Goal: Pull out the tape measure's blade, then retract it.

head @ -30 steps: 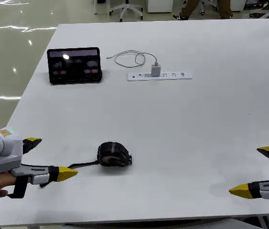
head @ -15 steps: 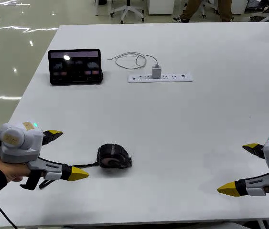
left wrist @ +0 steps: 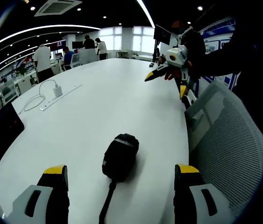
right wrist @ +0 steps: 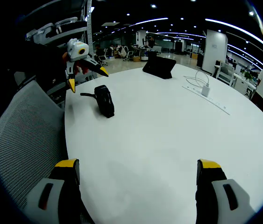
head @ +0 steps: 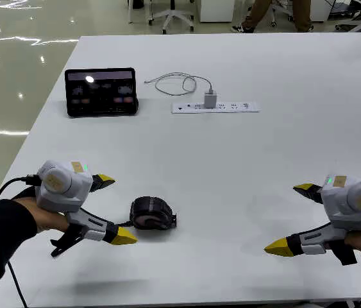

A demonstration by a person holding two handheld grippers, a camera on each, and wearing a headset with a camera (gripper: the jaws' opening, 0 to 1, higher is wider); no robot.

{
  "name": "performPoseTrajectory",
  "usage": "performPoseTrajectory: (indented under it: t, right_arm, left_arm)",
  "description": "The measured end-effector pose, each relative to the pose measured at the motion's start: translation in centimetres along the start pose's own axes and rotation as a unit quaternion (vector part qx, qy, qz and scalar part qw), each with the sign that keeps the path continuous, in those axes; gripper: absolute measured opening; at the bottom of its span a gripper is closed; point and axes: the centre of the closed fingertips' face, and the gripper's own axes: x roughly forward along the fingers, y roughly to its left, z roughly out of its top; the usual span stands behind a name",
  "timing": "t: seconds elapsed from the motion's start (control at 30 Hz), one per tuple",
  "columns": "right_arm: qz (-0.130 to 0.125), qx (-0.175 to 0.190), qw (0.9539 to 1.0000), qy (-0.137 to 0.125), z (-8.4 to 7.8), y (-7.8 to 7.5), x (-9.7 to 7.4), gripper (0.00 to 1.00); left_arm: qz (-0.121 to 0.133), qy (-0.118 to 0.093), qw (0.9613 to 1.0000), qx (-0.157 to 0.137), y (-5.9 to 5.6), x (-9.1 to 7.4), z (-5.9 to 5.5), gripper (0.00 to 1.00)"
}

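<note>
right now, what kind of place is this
Probably an open-plan office: a large white table with a power strip and tablet, a mesh chair beside it, and ceiling lights above, with people standing farther off.

On the surface [head: 263, 147] are counted one tape measure [head: 152, 213], one tablet [head: 100, 91], one power strip [head: 218, 107], one charger [head: 210, 98] and one cable [head: 174, 80]. Two grippers are counted: the left gripper [head: 117, 208] and the right gripper [head: 288, 217].

Black tape measure [head: 152, 212] — blade retracted — lies on the table [head: 244, 167].
</note>
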Motion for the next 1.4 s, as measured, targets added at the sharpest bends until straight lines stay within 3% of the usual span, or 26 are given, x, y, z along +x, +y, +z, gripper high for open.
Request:
performPoseTrajectory:
  t: [0.17,0.3,0.33,0.4,0.43,0.53,0.67,0.83,0.9,0.93,1.07,1.23,1.4]
  right_arm:
    - [0.014,-0.019,0.9997,-0.011,0.9,0.6,1.0,1.00]
    - [0.028,-0.023,0.9993,-0.009,1.0,1.0,2.1,1.00]
    - [0.032,-0.042,0.9983,-0.023,1.5,1.1,2.4,1.00]
    - [0.030,-0.055,0.9975,-0.031,1.8,0.9,2.8,1.00]
    - [0.034,-0.055,0.9972,-0.037,1.9,0.8,3.3,1.00]
    - [0.044,-0.059,0.9961,-0.050,2.7,1.0,4.1,1.00]
    - [0.050,-0.072,0.9948,-0.051,3.8,1.1,5.3,1.00]
    - [0.063,-0.086,0.9931,-0.048,4.7,1.6,6.4,1.00]
    - [0.069,-0.081,0.9929,-0.054,5.3,1.8,6.8,1.00]
    - [0.075,-0.072,0.9930,-0.056,5.6,1.9,7.0,1.00]
    - [0.083,-0.079,0.9919,-0.055,6.0,2.3,7.8,1.00]
    - [0.097,-0.087,0.9903,-0.047,6.1,3.2,9.2,0.97]
    - [0.107,-0.100,0.9886,-0.035,6.0,4.0,10.5,0.92]
  left_arm:
    - [-0.017,0.028,0.9988,0.035,-0.2,0.7,0.0,0.88]
    - [-0.031,0.032,0.9981,0.041,-0.4,1.5,0.5,0.86]
    - [-0.034,0.037,0.9976,0.049,-0.5,1.8,0.6,0.86]
    - [-0.027,0.066,0.9939,0.084,-0.1,2.1,0.0,0.85]
    - [-0.039,0.074,0.9893,0.120,-0.5,2.5,-0.1,0.85]
    - [-0.057,0.086,0.9882,0.113,-1.2,3.3,-0.3,0.85]
    - [-0.065,0.089,0.9866,0.121,-1.5,4.1,0.4,0.85]
    - [-0.073,0.099,0.9837,0.131,-1.5,4.6,0.7,0.85]
    - [-0.076,0.103,0.9829,0.132,-1.5,4.8,0.7,0.82]
    - [-0.091,0.106,0.9815,0.131,-1.9,4.6,0.7,0.82]
    - [-0.097,0.117,0.9792,0.135,-1.9,4.8,0.5,0.80]
    - [-0.096,0.116,0.9814,0.119,-1.7,5.1,1.0,0.74]
    - [-0.095,0.128,0.9800,0.120,-1.7,5.7,0.6,0.71]
